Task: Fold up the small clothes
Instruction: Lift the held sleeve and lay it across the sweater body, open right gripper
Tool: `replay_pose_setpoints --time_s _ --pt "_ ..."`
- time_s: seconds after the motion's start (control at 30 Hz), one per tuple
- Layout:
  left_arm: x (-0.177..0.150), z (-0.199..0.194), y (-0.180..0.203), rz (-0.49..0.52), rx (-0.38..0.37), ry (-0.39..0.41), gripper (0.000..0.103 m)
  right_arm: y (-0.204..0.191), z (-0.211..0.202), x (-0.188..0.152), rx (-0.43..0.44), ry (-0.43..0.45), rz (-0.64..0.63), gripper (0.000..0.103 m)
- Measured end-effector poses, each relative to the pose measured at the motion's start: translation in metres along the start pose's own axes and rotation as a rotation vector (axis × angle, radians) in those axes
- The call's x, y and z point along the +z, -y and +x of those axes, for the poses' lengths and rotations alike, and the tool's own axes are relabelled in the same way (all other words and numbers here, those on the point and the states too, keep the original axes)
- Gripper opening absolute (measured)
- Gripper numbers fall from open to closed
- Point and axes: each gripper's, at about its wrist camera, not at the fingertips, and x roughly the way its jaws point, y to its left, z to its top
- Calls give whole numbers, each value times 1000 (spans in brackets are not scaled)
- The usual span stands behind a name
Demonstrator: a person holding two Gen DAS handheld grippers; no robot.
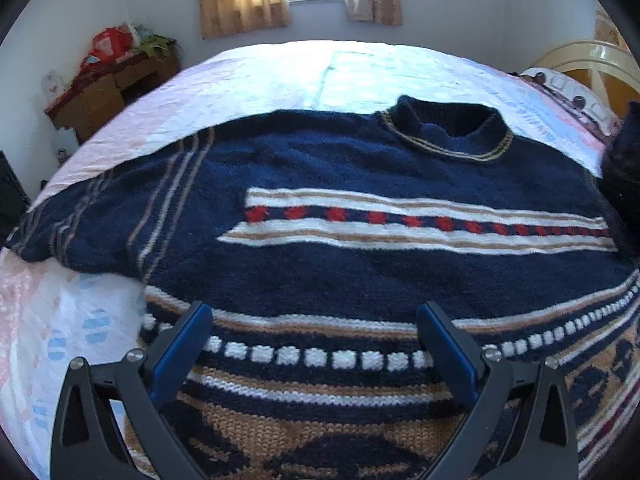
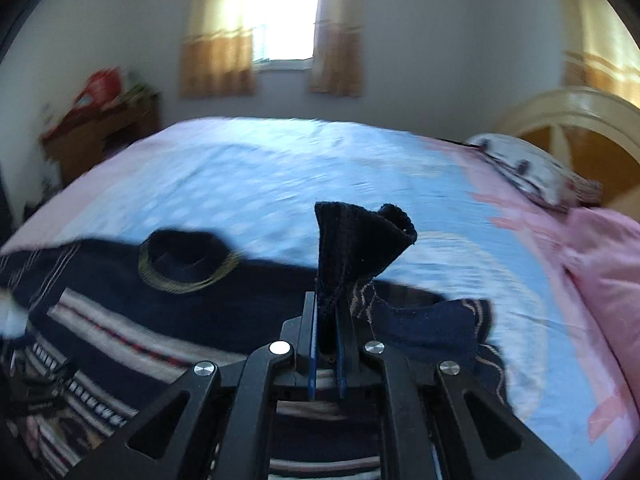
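The sweater (image 1: 320, 208) lies flat, face up, on the bed (image 1: 280, 76), collar (image 1: 448, 128) at the far side. Left hand-held gripper (image 1: 316, 344) hovers wide open above the hem, empty. Right hand-held gripper (image 2: 327, 320) is clamped on the lifted sleeve cuff (image 2: 360, 236), right of the collar. Judged: thick, soft, floppy knit; best gripped at cuffs and hem.

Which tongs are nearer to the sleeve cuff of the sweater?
Right. The right tongs are shut on the sleeve cuff, lifting it. The left tongs hover open above the sweater hem.
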Motion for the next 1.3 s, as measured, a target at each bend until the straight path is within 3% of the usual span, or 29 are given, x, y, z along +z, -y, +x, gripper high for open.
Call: replay_pose_setpoints --time_s 0.1,0.2,0.37,0.47,0.5,0.57,0.63,0.67,0.73,0.87,1.03,1.1,1.23,1.27,1.3 --pt "0 7 0 -5 -37 -51 103 -46 10 -14 42 -13 -79 7" --pt "0 6 1 -6 -48 -53 103 -81 21 -27 86 -37 -118 7" --pt "-1 6 2 -3 -51 -58 103 -101 37 -39 135 -77 -113 7" --pt "0 7 2 -3 -53 -61 103 -102 49 -45 181 -152 -102 10" --pt "0 7 2 -3 -56 -61 103 -100 50 -48 206 -175 -91 14" --pt "0 7 0 -9 -67 -60 103 -86 46 -49 259 -199 -53 44" --pt "1 5 -1 -6 -64 -59 103 -66 29 -50 299 -167 -5 54" --pt "3 2 0 2 -61 -58 103 -53 17 -51 304 -144 15 54" --pt "8 -7 -1 0 -41 -28 103 -27 -1 -54 274 -102 40 54" --pt "32 -45 14 14 -118 71 103 33 -31 -69 127 11 109 57" --pt "61 -45 75 136 -176 100 103 71 -44 -83 51 83 231 58" --pt "66 -21 102 185 -193 30 103 77 -47 -86 34 124 253 58" --pt "67 27 135 206 -196 -93 79 88 -50 -96 -13 179 240 59" --pt "66 37 138 201 -194 -132 78 93 -49 -100 -15 178 256 59" --pt "66 41 137 162 -210 -116 77 98 -48 -102 -11 173 271 59"
